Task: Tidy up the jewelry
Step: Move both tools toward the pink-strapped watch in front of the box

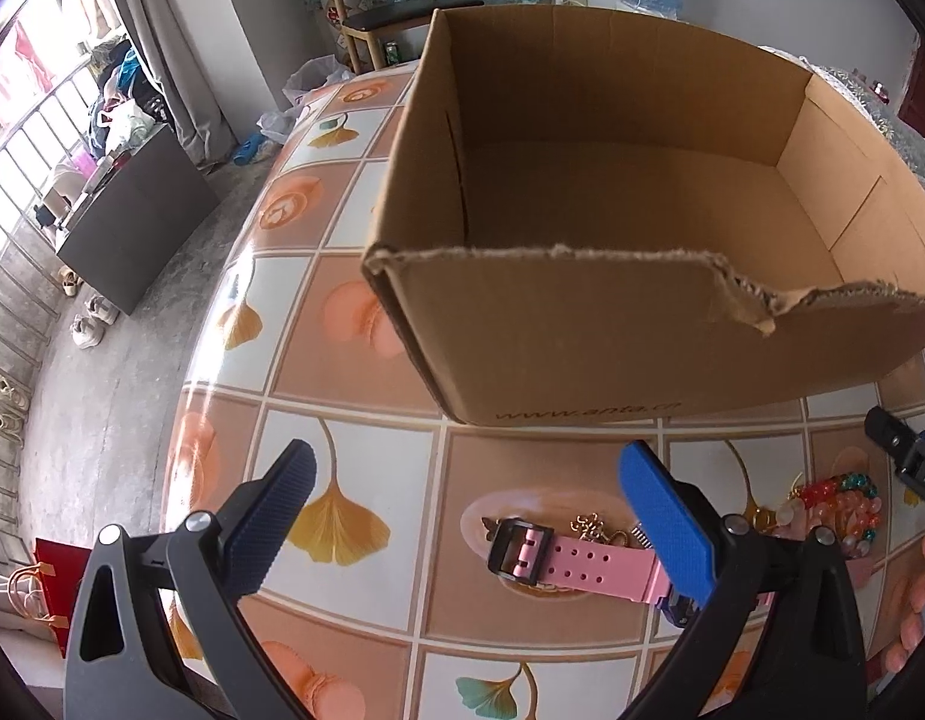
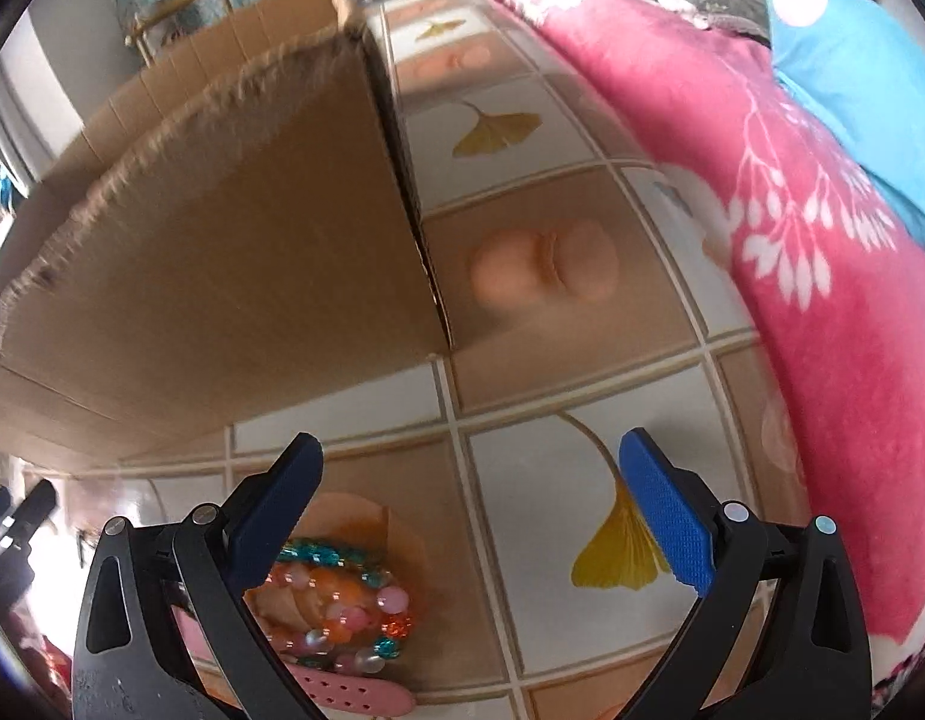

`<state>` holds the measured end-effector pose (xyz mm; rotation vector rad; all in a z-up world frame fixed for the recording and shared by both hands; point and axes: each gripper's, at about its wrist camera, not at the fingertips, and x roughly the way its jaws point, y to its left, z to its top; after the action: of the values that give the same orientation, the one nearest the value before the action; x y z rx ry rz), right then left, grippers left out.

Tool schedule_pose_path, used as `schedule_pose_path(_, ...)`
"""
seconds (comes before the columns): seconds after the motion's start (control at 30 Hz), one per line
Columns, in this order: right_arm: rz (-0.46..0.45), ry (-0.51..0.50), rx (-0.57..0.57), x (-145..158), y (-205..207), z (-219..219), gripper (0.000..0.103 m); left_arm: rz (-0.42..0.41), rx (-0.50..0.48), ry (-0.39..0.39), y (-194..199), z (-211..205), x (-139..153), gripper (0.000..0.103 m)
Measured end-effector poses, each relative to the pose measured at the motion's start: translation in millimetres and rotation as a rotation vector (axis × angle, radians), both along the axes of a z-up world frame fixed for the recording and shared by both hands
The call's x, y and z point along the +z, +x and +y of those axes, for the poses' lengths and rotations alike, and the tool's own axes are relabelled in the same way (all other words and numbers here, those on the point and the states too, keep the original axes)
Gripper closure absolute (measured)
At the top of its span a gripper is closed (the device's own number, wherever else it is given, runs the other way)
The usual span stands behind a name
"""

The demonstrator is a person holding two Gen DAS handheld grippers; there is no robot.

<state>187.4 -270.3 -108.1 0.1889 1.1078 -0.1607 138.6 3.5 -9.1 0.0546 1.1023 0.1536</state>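
An open cardboard box (image 1: 582,336) stands on the tiled table, torn along its near rim and empty inside; the right wrist view shows its side wall (image 2: 222,252). In front of it lie a pink watch (image 1: 588,561) with a black buckle, a thin gold chain (image 1: 594,525) and a heap of bead bracelets (image 1: 840,501). My left gripper (image 1: 468,510) is open above the table, the watch strap under its right finger. My right gripper (image 2: 471,504) is open too, with the bead bracelets (image 2: 342,606) by its left finger and the pink strap (image 2: 354,693) below.
The table (image 1: 354,312) carries a glossy cloth with ginkgo-leaf tiles. A pink flowered blanket (image 2: 792,276) and a blue cloth (image 2: 852,78) lie along its right side. The other gripper's tip (image 1: 906,456) shows at right. Beyond the table's left edge are the floor, shoes and a dark cabinet (image 1: 138,222).
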Motion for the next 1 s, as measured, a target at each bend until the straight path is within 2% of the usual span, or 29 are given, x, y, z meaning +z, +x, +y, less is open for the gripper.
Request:
schedule_pose_path(0.17,-0.003,-0.018,0.020,-2.7,-3.8,5.7,0.007,0.001,0.004,0.035,-0.8,-7.5,3.0,0.004)
schedule_pose_path(0.23,0.016,-0.060,0.048,-5.2,-3.3,11.5,0.007,0.003,0.002,0.045,-1.9,-9.6,3.4,0.004)
schedule_pose_path(0.47,-0.035,-0.072,0.074,-6.2,-15.9,18.4,0.007,-0.015,-0.001,0.062,-4.3,-12.6,7.2,0.004)
schedule_pose_path(0.63,-0.053,-0.095,0.139,-0.5,-20.5,25.1,0.007,-0.089,-0.036,-0.013,-9.0,-13.3,13.0,0.004)
schedule_pose_path(0.73,-0.107,-0.052,0.140,9.5,-27.8,22.6,0.007,-0.156,-0.039,-0.067,-13.0,-12.7,19.0,0.004)
schedule_pose_path(0.8,-0.142,-0.054,0.170,14.0,-30.8,17.9,0.007,-0.172,-0.042,-0.082,-12.4,-13.5,21.8,0.004)
schedule_pose_path(1.0,-0.154,0.010,0.213,14.0,-37.1,10.2,0.007,-0.191,-0.054,-0.135,-12.9,-17.5,28.7,0.004)
